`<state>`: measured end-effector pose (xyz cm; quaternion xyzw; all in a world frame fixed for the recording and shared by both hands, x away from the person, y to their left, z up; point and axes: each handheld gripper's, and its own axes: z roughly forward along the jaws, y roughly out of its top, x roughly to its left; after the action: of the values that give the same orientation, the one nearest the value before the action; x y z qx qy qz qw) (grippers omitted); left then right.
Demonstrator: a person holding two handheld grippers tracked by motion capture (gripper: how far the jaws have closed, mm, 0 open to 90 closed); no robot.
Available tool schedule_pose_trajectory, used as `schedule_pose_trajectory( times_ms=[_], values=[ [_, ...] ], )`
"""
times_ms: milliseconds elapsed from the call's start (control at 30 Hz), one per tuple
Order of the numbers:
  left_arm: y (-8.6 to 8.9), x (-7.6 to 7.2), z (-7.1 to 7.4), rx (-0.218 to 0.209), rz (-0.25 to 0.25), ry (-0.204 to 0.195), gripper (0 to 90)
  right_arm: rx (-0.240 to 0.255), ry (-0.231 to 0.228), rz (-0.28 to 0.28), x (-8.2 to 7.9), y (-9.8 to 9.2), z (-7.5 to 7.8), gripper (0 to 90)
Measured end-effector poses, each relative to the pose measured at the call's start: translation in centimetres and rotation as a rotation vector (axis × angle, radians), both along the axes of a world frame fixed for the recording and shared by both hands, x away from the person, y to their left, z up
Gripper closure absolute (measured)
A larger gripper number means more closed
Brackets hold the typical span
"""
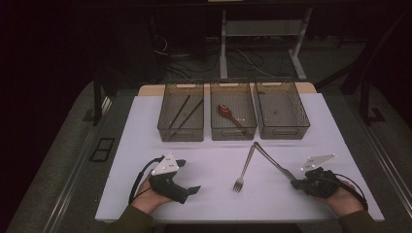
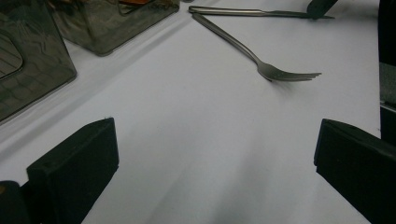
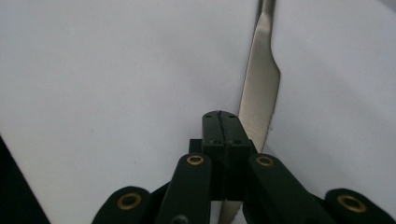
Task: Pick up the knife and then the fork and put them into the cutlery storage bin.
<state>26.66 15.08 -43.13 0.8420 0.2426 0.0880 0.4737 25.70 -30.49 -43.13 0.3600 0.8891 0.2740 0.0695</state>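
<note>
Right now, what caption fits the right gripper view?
Shut jaws of the right gripper above a knife on the white table.

Fork (image 1: 244,167) left of knife (image 1: 272,161); bins (image 1: 233,110) behind.

White table (image 1: 145,145): bins (image 1: 233,128), fork (image 1: 244,168), knife (image 1: 272,161).

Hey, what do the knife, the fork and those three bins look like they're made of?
Knife: likely polished steel, bright silver blade with a serrated edge. Fork: probably the same metal, grey with a soft sheen. Bins: seemingly smoky translucent plastic, since their contents show through the walls.
</note>
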Motion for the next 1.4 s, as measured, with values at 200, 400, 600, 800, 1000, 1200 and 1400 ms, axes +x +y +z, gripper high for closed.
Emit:
schedule_pose_trajectory(
  times_ms=[200, 400, 600, 800, 1000, 1200, 1400],
  values=[
    [0.0, 0.0, -0.1, -0.006, 0.005, 0.004, 0.0, 0.011, 0.017, -0.054, 1.7, 0.5, 1.3, 63.5],
    [0.0, 0.1, -0.1, -0.005, 0.003, 0.006, 0.0, -0.032, 0.050, -0.078, 4.5, 2.2, 1.8, 62.6],
    [0.0, 0.1, -0.2, -0.003, 0.001, 0.009, 0.0, -0.078, 0.089, -0.086, 7.0, 3.9, 2.1, 66.7],
    [0.0, 0.1, -0.2, -0.002, 0.000, 0.012, 0.0, -0.105, 0.118, -0.074, 8.5, 5.1, 1.7, 69.5],
    [-0.1, 0.1, -0.3, -0.004, -0.003, 0.013, 0.0, -0.161, 0.143, -0.045, 9.4, 6.0, 1.2, 73.5],
    [-0.1, 0.1, -0.3, -0.002, -0.005, 0.012, 0.0, -0.216, 0.160, -0.019, 9.7, 6.7, 0.9, 76.4],
    [-0.2, 0.1, -0.3, 0.000, -0.008, 0.013, 0.0, -0.250, 0.178, -0.022, 10.0, 7.2, 0.9, 76.3]
  ],
)
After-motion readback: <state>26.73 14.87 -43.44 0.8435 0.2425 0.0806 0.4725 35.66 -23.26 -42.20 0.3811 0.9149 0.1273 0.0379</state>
